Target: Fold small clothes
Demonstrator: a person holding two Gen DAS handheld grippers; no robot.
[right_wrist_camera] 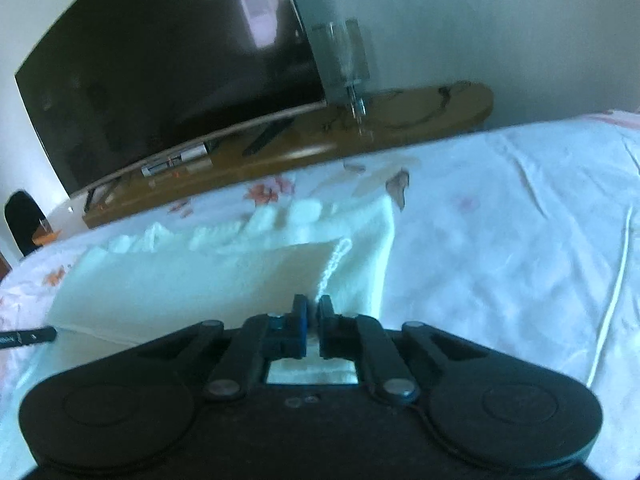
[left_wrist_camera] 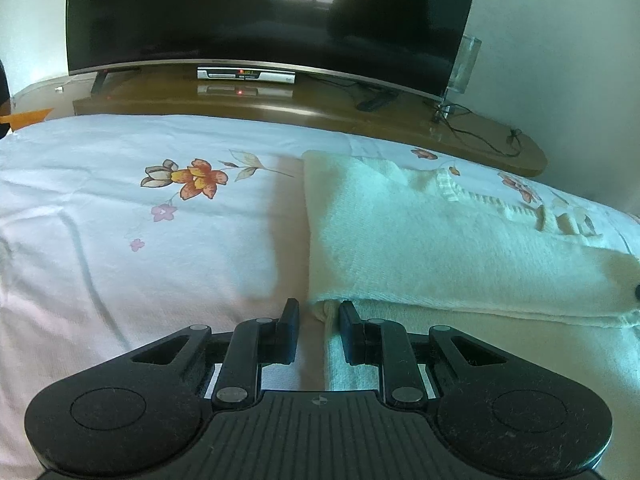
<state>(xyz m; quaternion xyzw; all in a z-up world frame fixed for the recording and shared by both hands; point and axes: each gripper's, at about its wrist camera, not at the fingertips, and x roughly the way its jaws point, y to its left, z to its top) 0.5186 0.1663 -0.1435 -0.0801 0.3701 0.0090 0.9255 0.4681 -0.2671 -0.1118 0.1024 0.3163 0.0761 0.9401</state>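
A cream knit garment [left_wrist_camera: 440, 248] lies partly folded on the floral bedsheet [left_wrist_camera: 120, 260]. Its folded top layer ends in a thick edge near me. My left gripper [left_wrist_camera: 319, 312] sits low at the garment's near left corner. Its jaws stand apart, and the corner of the fold lies between them against the right finger [left_wrist_camera: 350, 320], with bare sheet showing beside the left one. In the right wrist view the same garment [right_wrist_camera: 192, 280] has a folded flap on top. My right gripper [right_wrist_camera: 313, 308] is shut on the garment's near edge, where a knit cord [right_wrist_camera: 334, 262] runs down into the jaws.
Beyond the bed stands a brown wooden TV bench [left_wrist_camera: 320, 108] with a large dark television [left_wrist_camera: 260, 12], a set-top box [left_wrist_camera: 246, 73] and loose cables [left_wrist_camera: 480, 132]. Open bedsheet lies left of the garment and to its right [right_wrist_camera: 500, 240]. A dark tip [right_wrist_camera: 30, 336] pokes in at the left edge.
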